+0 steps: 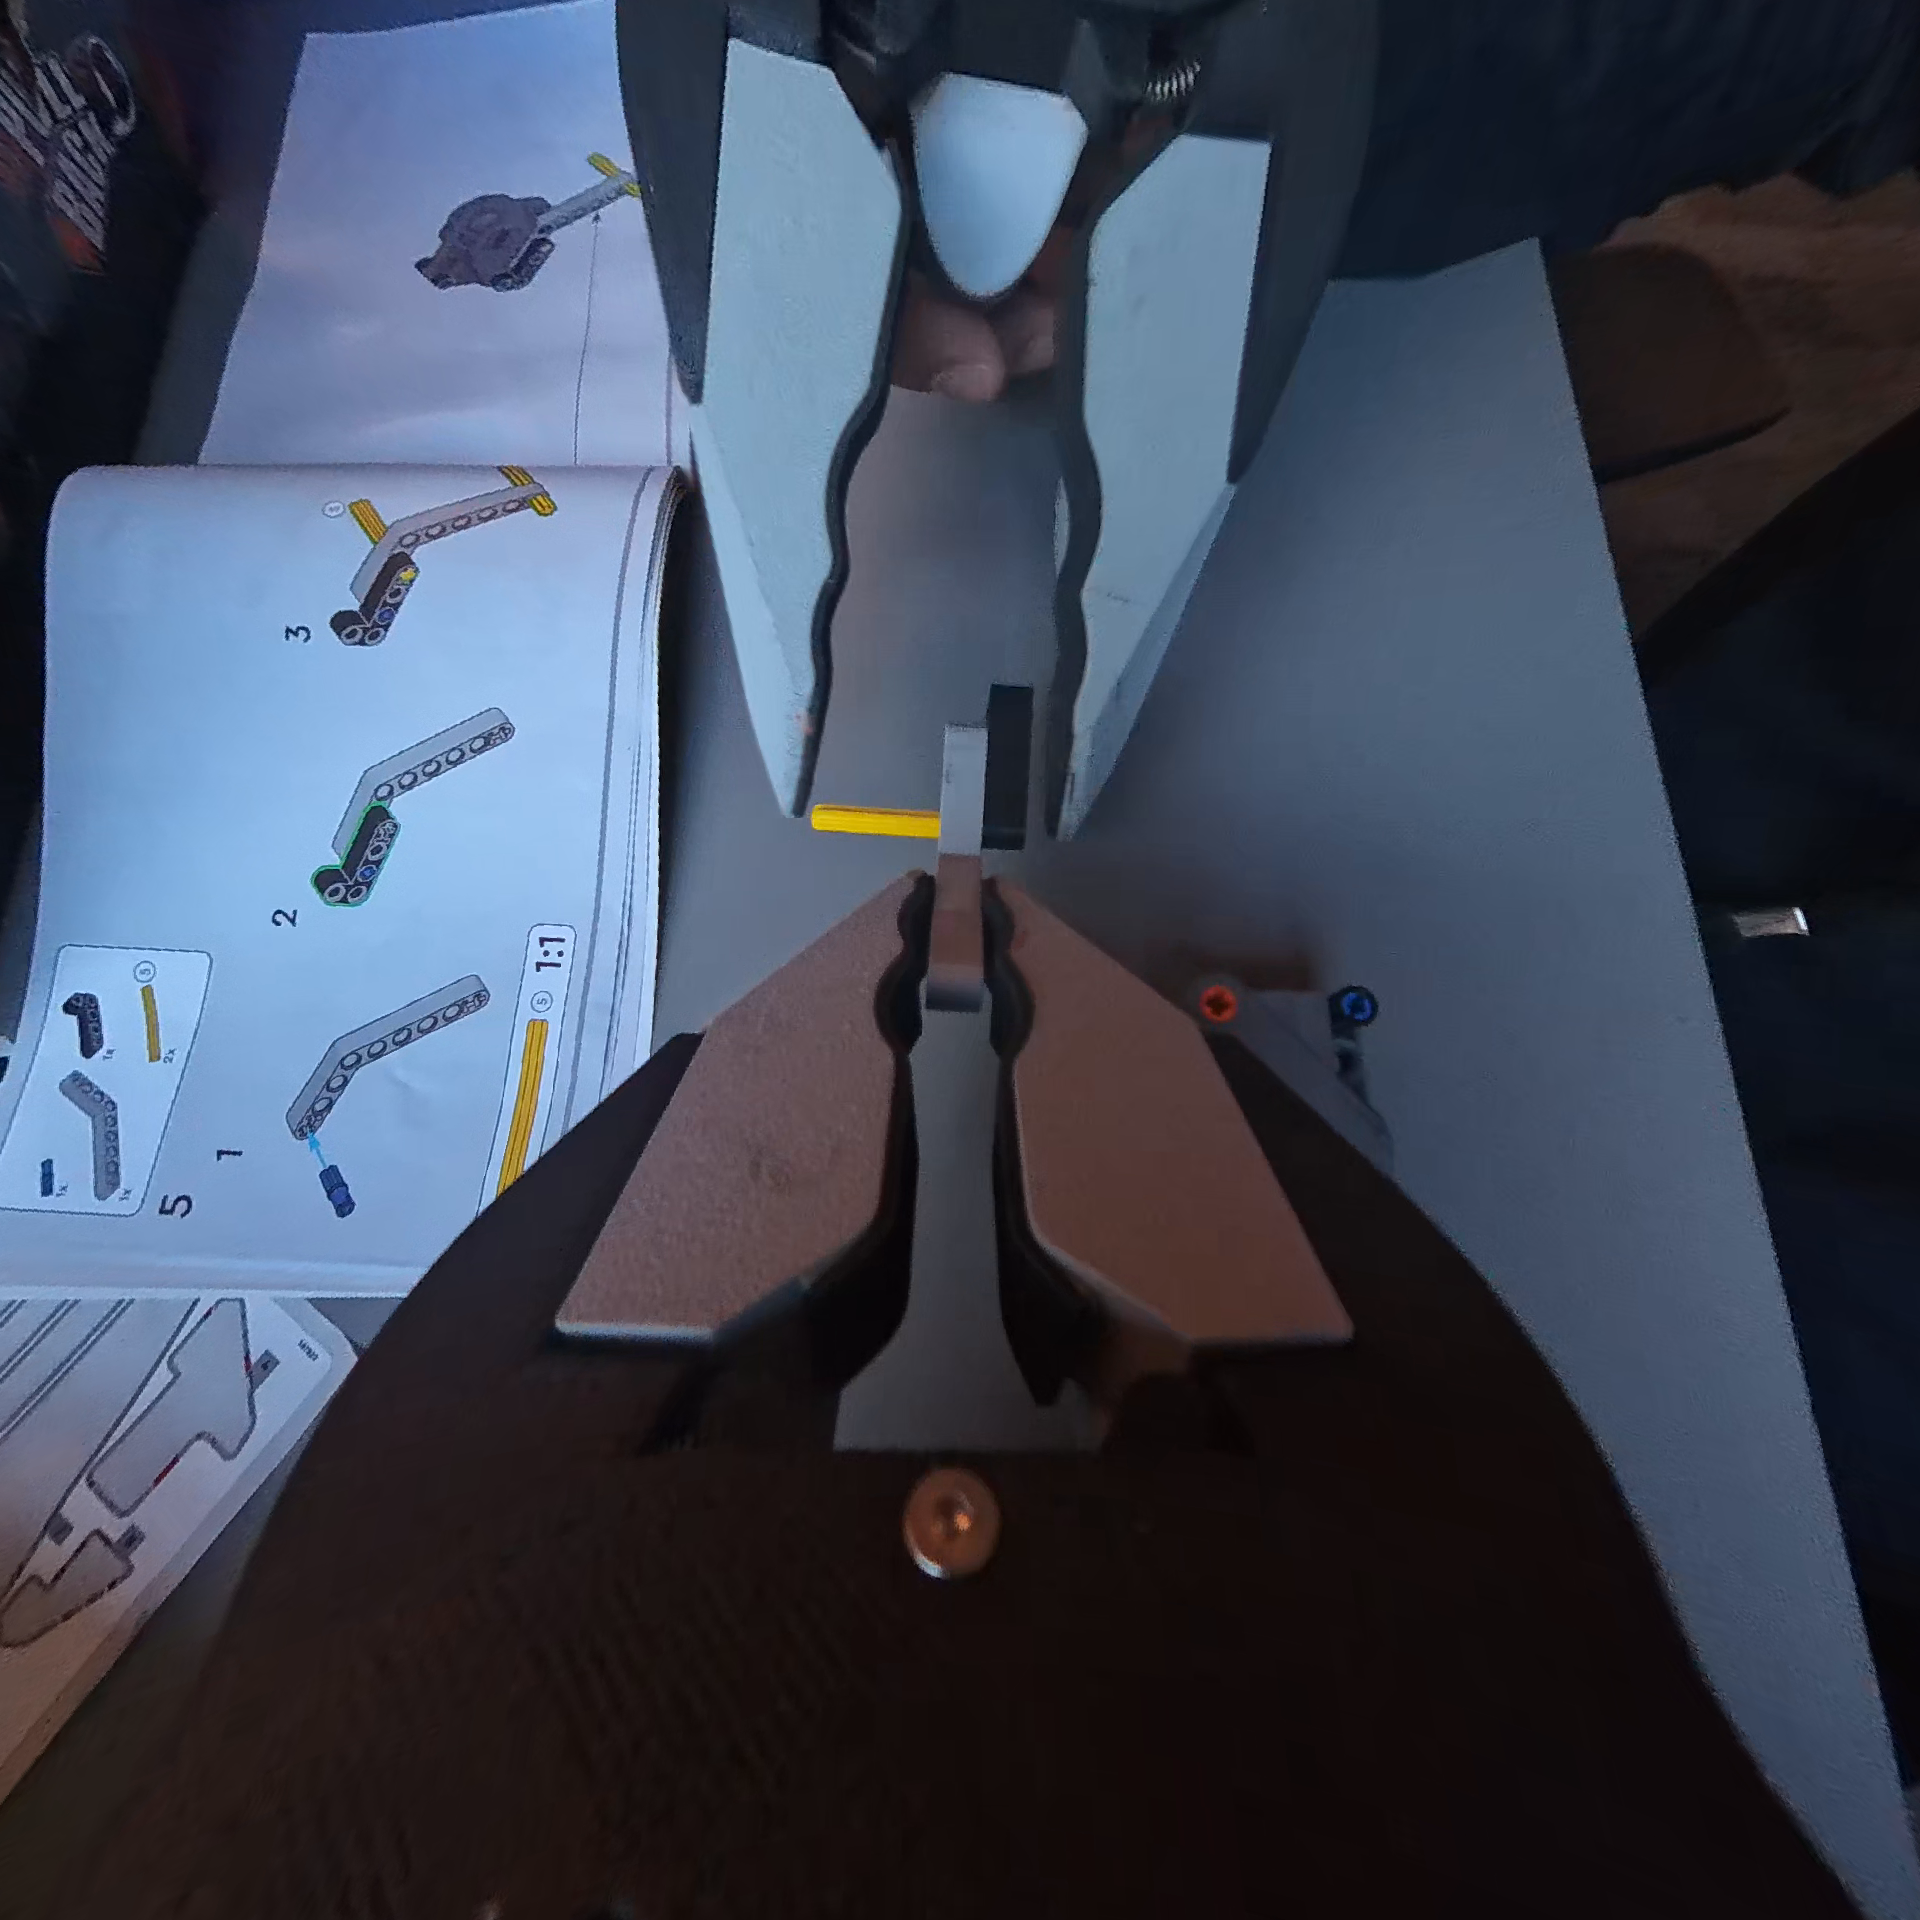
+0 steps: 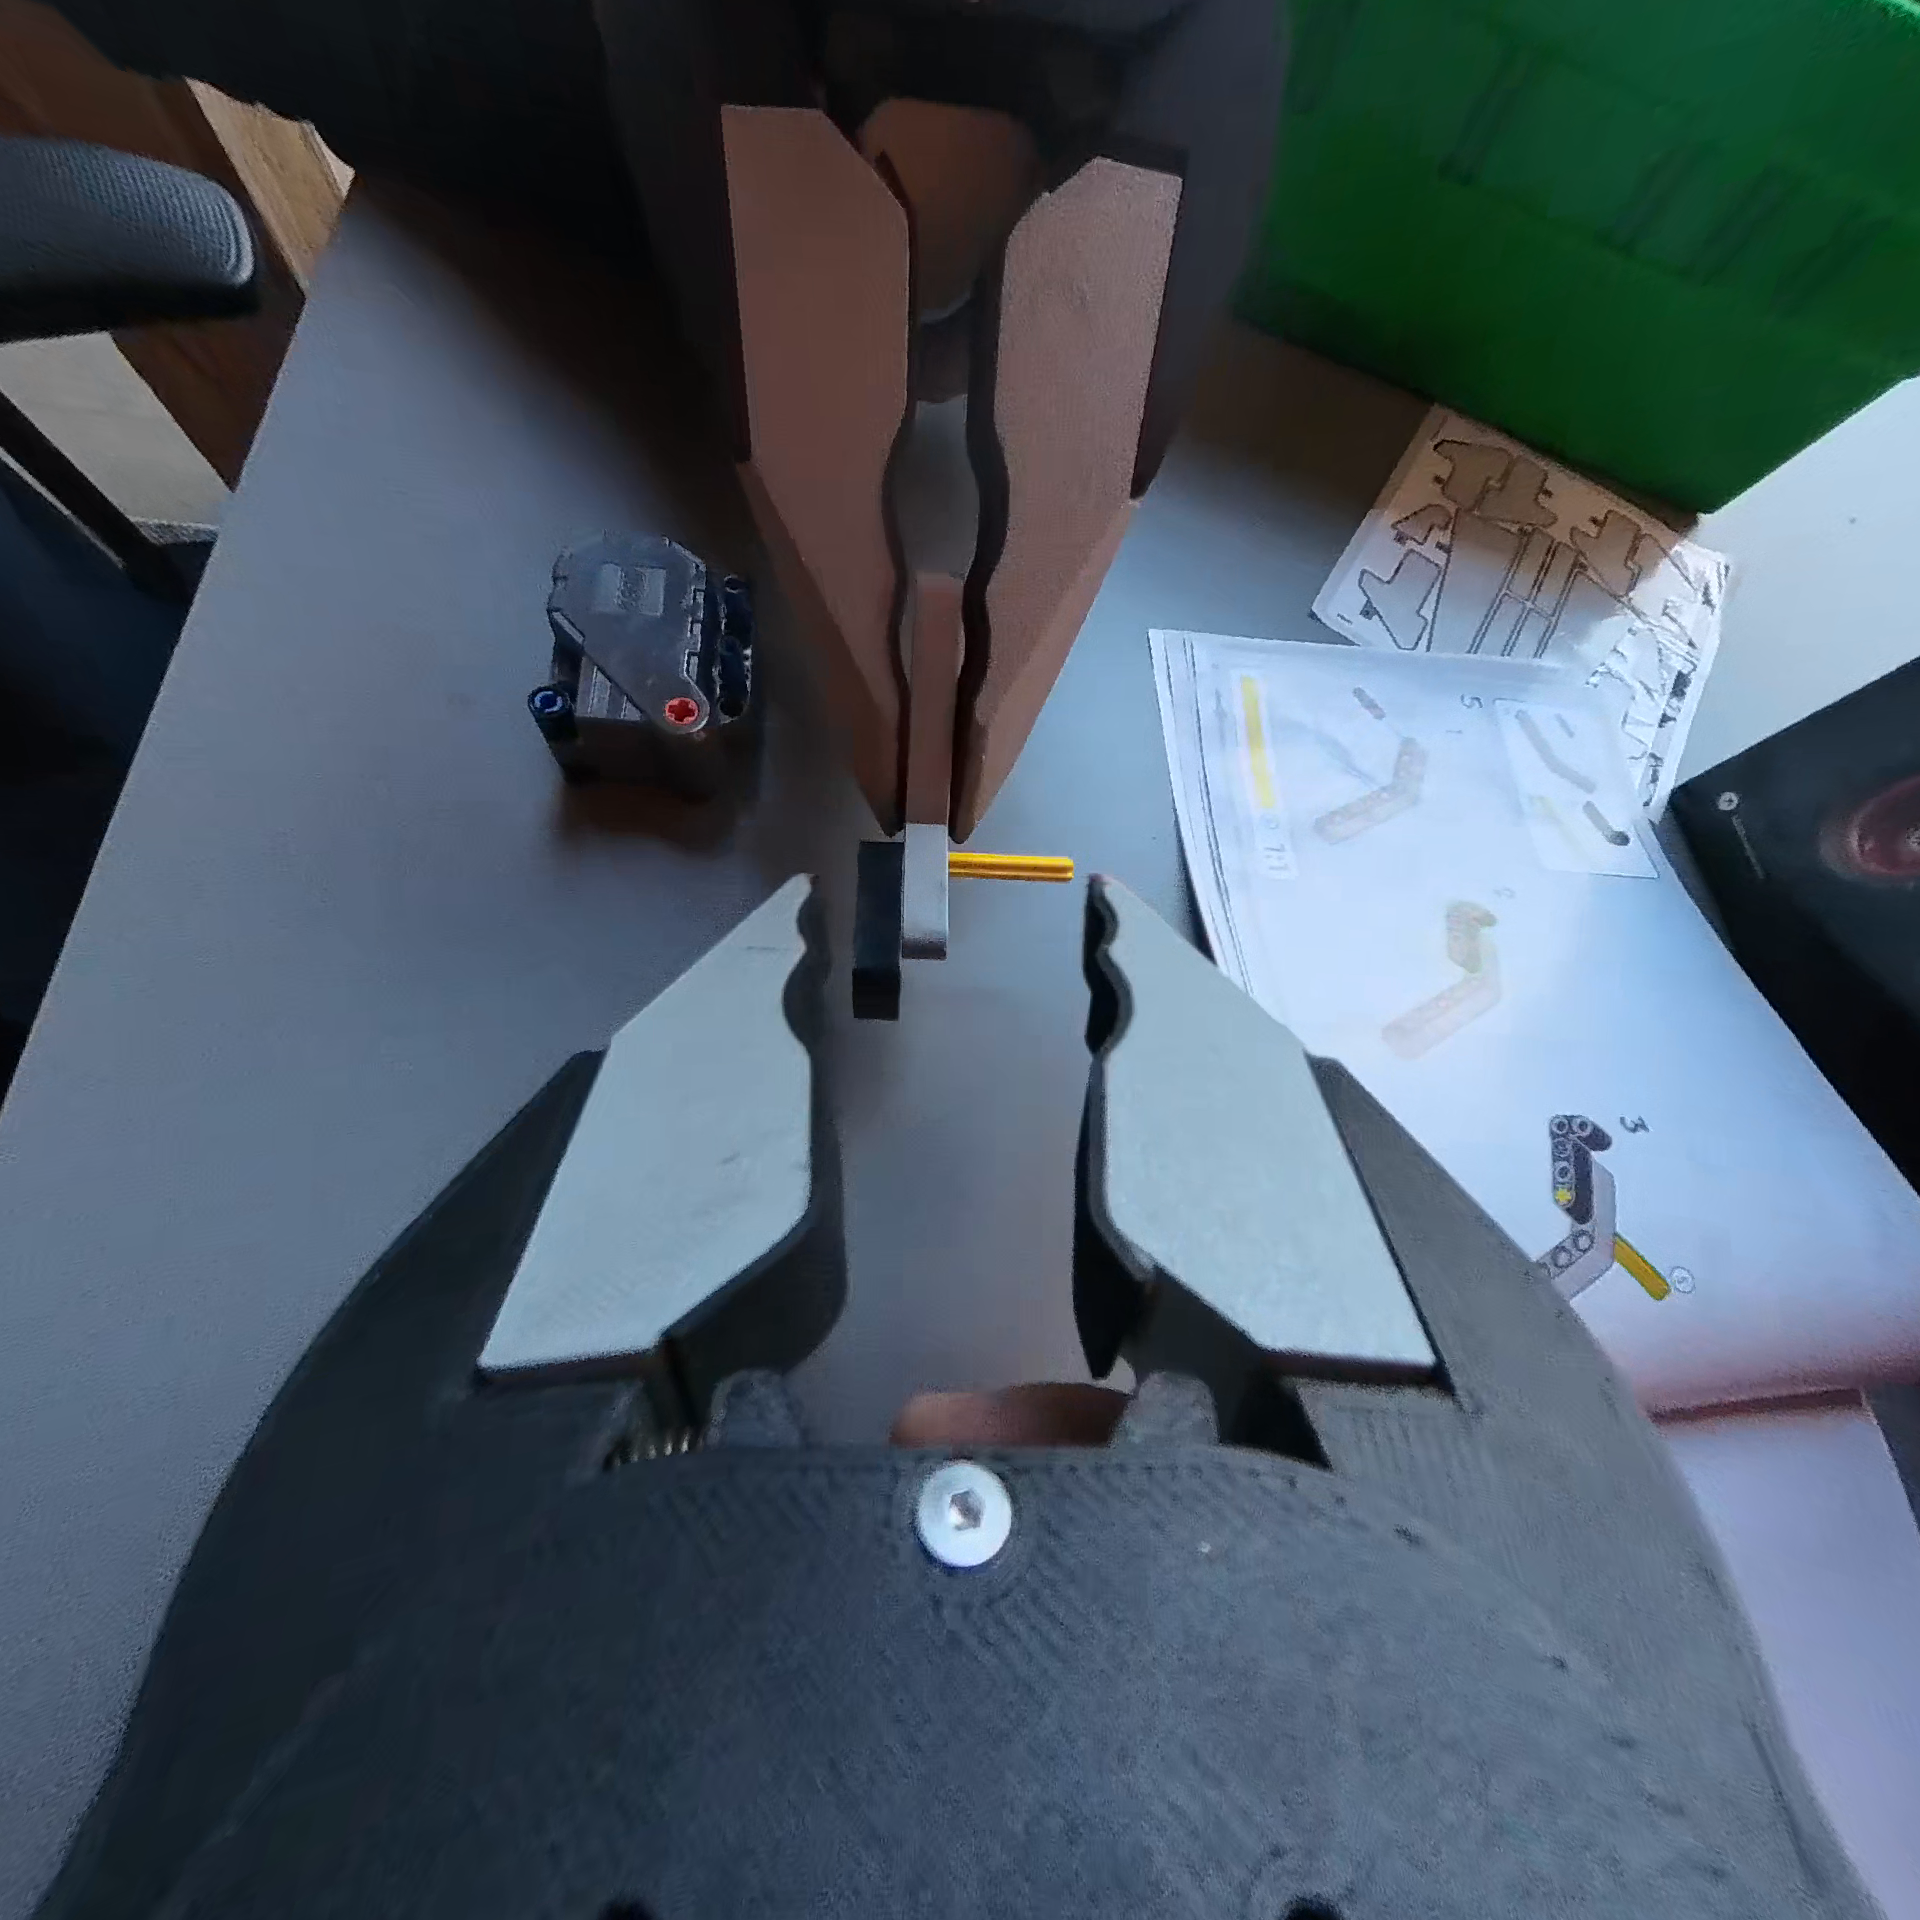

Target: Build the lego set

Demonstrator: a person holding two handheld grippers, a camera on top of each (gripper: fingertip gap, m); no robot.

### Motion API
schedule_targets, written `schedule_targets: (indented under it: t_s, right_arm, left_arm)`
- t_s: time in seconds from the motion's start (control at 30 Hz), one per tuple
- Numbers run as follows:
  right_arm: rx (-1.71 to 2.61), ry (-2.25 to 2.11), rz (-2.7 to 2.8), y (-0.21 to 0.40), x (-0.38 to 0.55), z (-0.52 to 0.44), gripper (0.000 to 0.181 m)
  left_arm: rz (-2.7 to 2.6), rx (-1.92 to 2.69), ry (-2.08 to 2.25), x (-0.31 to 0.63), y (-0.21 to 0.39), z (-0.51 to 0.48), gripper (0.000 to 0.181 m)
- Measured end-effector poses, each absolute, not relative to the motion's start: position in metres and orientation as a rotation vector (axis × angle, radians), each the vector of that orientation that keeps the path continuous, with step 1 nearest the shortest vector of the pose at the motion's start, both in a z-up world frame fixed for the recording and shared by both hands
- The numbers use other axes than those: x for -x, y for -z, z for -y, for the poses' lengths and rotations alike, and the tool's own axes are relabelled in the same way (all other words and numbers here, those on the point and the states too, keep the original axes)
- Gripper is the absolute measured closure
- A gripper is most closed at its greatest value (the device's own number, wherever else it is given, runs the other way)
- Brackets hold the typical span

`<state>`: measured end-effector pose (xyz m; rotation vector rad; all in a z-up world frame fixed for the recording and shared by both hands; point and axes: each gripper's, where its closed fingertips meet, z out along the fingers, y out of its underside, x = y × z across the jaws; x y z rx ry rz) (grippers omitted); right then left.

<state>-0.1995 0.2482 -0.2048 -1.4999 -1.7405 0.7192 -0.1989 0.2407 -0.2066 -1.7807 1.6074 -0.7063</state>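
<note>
My left gripper (image 1: pixel 956 883) has brown fingers and is shut on a grey lego beam (image 1: pixel 961 790), held above the grey table (image 1: pixel 1351 623). A black angled piece (image 1: pixel 1008 764) is fixed to the beam's side, and a yellow axle (image 1: pixel 873 819) sticks out of the other side. My right gripper (image 2: pixel 951 894) has grey fingers and is open, with its fingertips on either side of the assembly, not touching it. The right wrist view shows the beam (image 2: pixel 925 894), the black piece (image 2: pixel 876 935), the axle (image 2: pixel 1013 865) and the left gripper (image 2: pixel 925 831) facing me. The right gripper also shows in the left wrist view (image 1: pixel 928 818).
A dark grey motor block (image 2: pixel 644 665) with red and blue pins stands on the table beside the left gripper. An open instruction booklet (image 2: pixel 1455 935) and a sticker sheet (image 2: pixel 1538 540) lie on the other side. A green box (image 2: pixel 1610 208) and a black box (image 2: pixel 1818 831) stand beyond them. Both grippers' tips are roughly 6 cm from the dark grey motor block (image 2: pixel 644 665).
</note>
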Motion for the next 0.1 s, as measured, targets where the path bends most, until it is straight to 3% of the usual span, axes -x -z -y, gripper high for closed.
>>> schedule_targets:
  t_s: [0.03, 0.1]
  right_arm:
    - [1.493, -0.715, 1.742, 0.2045, 0.1997, -0.248, 0.139]
    - [1.486, -0.711, 1.733, 0.2028, 0.2, -0.2487, 0.144]
  left_arm:
    - [-1.61, 1.783, 0.7, 0.1991, 0.2076, -0.241, 0.176]
    - [-1.61, 1.779, 0.696, 0.199, 0.2077, -0.2415, 0.176]
